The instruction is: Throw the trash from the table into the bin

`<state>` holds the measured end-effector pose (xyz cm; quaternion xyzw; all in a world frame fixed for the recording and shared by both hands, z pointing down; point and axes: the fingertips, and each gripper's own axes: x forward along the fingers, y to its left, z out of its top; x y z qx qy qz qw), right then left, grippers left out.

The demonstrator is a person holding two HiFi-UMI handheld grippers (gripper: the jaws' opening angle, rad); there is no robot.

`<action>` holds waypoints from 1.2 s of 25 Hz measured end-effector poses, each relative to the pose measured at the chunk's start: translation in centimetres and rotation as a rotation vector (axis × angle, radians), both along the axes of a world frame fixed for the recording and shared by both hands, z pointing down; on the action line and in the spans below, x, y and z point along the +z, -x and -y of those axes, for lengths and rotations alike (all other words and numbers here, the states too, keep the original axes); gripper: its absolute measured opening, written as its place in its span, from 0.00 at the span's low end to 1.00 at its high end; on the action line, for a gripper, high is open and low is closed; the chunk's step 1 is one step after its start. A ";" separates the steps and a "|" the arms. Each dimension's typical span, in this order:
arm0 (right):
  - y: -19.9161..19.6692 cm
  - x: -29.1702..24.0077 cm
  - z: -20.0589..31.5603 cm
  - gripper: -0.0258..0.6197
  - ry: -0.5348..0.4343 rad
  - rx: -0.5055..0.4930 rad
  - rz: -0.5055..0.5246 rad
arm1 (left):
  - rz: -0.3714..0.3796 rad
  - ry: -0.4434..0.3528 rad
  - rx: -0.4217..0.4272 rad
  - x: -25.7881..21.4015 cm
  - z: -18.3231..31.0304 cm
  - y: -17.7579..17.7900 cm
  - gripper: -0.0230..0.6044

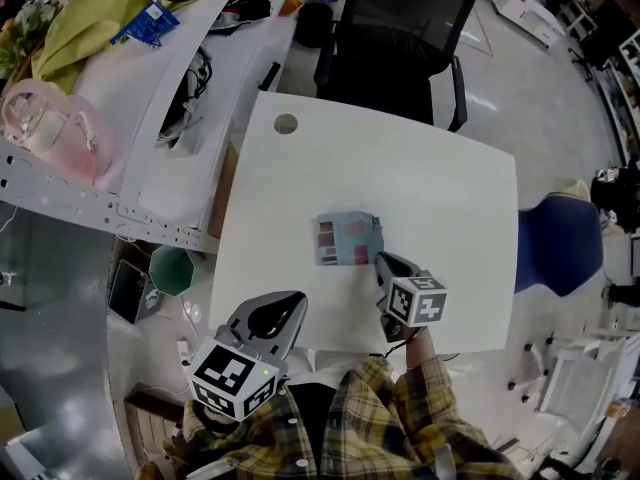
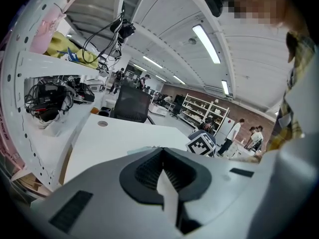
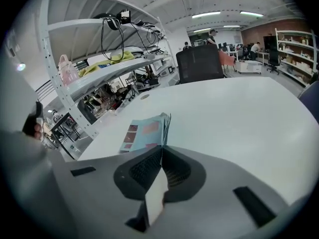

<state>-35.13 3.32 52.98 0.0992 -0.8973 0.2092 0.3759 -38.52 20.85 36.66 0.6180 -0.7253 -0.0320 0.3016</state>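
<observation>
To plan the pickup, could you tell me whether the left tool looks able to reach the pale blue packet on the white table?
Probably yes: only bare white table lies between the left tool and the flat pale blue packet; the right tool sits at its other edge.

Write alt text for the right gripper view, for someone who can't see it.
The right claw is closed on the near edge of a flat blue packet lying on a white table. Behind the table stand a black office chair and cluttered metal shelves.
</observation>
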 end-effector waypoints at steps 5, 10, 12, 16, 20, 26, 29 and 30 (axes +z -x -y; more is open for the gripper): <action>0.1 -2.4 -0.3 0.04 0.008 0.024 0.067 | 0.016 -0.026 0.018 -0.8 0.6 0.1 0.05; -0.4 -5.3 -0.4 0.04 -0.028 0.038 0.127 | 0.046 -0.044 0.054 -1.3 1.4 -0.6 0.05; -0.7 -6.3 -0.3 0.04 -0.041 0.050 0.146 | 0.055 -0.054 0.070 -1.6 1.9 -0.7 0.05; -1.5 -8.5 -0.1 0.04 -0.076 0.060 0.182 | 0.078 -0.073 0.105 -2.7 3.1 -1.3 0.05; -2.9 -9.8 0.3 0.04 -0.107 0.062 0.198 | 0.087 -0.076 0.151 -3.1 4.9 -2.7 0.05; -8.5 -12.4 2.5 0.04 -0.144 0.137 0.228 | 0.082 -0.085 0.281 -3.8 9.4 -7.6 0.05; -12.9 -13.6 4.3 0.04 -0.171 0.199 0.230 | 0.075 -0.080 0.357 -4.0 11.8 -11.5 0.05; -14.7 -14.0 5.0 0.04 -0.179 0.224 0.229 | 0.072 -0.081 0.382 -4.2 12.7 -13.0 0.05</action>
